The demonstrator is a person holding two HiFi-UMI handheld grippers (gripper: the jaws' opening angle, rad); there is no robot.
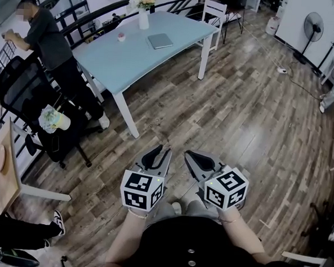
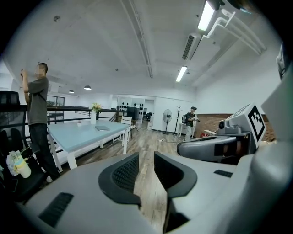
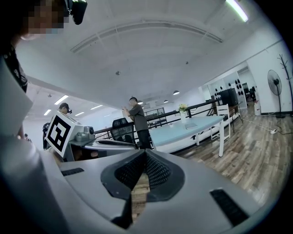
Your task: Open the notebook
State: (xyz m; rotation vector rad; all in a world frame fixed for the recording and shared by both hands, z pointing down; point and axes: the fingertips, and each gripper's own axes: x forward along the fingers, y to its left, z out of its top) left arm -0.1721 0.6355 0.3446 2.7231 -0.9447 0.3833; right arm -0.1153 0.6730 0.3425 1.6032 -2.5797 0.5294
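Note:
A closed grey notebook (image 1: pixel 160 41) lies flat on the pale blue table (image 1: pixel 120 59) far ahead across the wooden floor. It also shows small in the left gripper view (image 2: pixel 102 128) and the right gripper view (image 3: pixel 191 126). Both grippers are held side by side in front of the person's body, well short of the table and pointing toward it. My left gripper (image 1: pixel 161 151) (image 2: pixel 146 160) is open with only floor showing between its pads. My right gripper (image 1: pixel 188 154) (image 3: pixel 145 154) is shut, its tips meeting on nothing.
A person (image 1: pixel 48 38) stands at the table's left end beside a black office chair (image 1: pixel 28 99). A vase of flowers (image 1: pixel 143 13) and a small pink cup (image 1: pixel 121 36) stand on the table. A white chair (image 1: pixel 214 14) and a fan (image 1: pixel 311 29) stand beyond it.

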